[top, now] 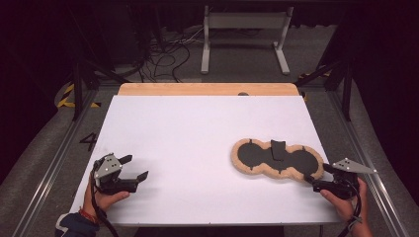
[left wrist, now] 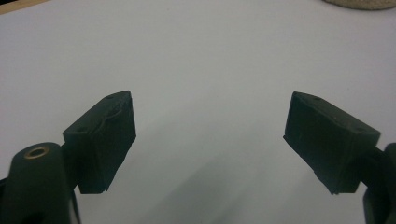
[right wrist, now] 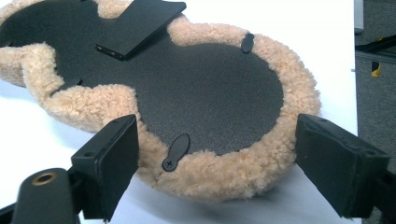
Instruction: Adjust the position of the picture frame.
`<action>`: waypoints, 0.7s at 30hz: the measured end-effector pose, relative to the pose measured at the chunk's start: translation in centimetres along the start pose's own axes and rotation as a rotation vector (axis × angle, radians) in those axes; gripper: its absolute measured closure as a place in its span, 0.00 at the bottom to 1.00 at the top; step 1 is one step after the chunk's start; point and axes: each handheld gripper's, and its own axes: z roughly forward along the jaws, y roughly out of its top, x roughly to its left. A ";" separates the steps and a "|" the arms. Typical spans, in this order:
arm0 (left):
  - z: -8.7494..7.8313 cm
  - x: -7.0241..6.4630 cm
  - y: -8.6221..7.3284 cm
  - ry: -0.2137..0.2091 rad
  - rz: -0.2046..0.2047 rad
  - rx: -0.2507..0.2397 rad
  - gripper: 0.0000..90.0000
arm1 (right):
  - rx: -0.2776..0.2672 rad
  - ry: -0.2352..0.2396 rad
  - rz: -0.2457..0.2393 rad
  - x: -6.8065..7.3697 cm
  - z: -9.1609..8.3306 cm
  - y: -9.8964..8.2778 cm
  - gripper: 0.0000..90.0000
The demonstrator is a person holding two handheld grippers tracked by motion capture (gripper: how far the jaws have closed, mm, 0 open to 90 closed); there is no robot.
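- A big white table top [top: 197, 148].
- A strip of light wood [top: 207, 89] along its far edge.
- A grey metal stand [top: 245, 37] and black cables [top: 163, 57] on the floor behind.

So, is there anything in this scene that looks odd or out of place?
Yes. The fluffy photo frame lies face down on the white table, black backing up. Its stand flap lifts off the backing instead of lying flat. The right gripper is open around the frame's near end; the left gripper is open over bare table.
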 end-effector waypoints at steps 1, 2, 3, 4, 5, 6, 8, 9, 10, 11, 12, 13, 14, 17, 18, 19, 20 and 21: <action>0.0 0.0 0.0 -0.002 0.000 0.000 0.20 | 0.000 0.002 -0.001 -0.1 0.0 0.0 0.18; 0.1 0.0 0.0 0.000 0.001 0.001 0.21 | 0.002 0.002 0.002 -0.1 0.1 0.1 0.19; 0.1 -0.1 0.1 -0.009 0.001 0.003 0.22 | 0.004 0.000 -0.003 -0.1 0.1 0.1 0.20; 0.1 -0.1 0.1 -0.011 0.011 0.006 0.24 | 0.007 0.000 -0.002 -0.1 0.1 0.2 0.22; 0.1 -0.1 0.1 -0.010 0.011 0.009 0.24 | 0.007 -0.006 -0.007 -0.2 -0.1 0.2 0.28; 0.1 -0.1 0.1 -0.013 0.011 0.008 0.25 | -0.001 -0.006 -0.010 -0.3 -0.4 0.3 0.38; 0.0 -0.1 0.0 -0.013 0.008 0.012 0.26 | -0.062 0.006 0.020 -0.8 -1.4 0.2 0.45; 0.0 0.0 -0.1 -0.010 0.002 0.012 0.26 | -0.073 -0.009 0.026 -0.8 -1.6 0.2 0.53; -0.1 0.0 -0.1 -0.005 -0.001 0.016 0.26 | -0.082 -0.026 0.032 -0.8 -1.8 0.2 0.57; 0.0 0.1 -0.1 -0.006 -0.006 0.019 0.28 | -0.076 -0.049 0.034 -0.8 -1.9 0.3 0.64; 0.0 0.0 -0.1 -0.002 -0.009 0.023 0.30 | -0.070 -0.073 0.022 -0.7 -1.8 0.4 0.71; 0.0 0.0 -0.1 -0.006 -0.001 0.029 0.31 | -0.068 -0.104 0.029 -0.7 -1.8 0.4 0.78; 0.0 -0.1 -0.1 -0.007 0.008 0.027 0.34 | -0.066 -0.128 0.035 -0.7 -1.7 0.4 0.83; 0.0 -0.2 0.0 -0.009 0.018 0.024 0.44 | -0.066 -0.184 0.060 -1.0 -1.7 0.2 0.98; 0.1 -0.3 0.2 -0.025 0.019 0.033 0.52 | -0.063 -0.197 0.070 -1.1 -1.6 0.1 1.00; 0.3 -0.3 0.3 -0.032 0.016 0.053 0.57 | -0.061 -0.216 0.079 -1.2 -1.6 -0.1 1.00; 0.3 -0.3 0.3 -0.032 0.016 0.053 0.63 | -0.061 -0.216 0.079 -1.2 -1.6 -0.1 1.00; 0.6 -0.3 0.5 -0.041 0.016 0.078 0.63 | -0.054 -0.220 0.091 -1.4 -1.5 -0.2 1.00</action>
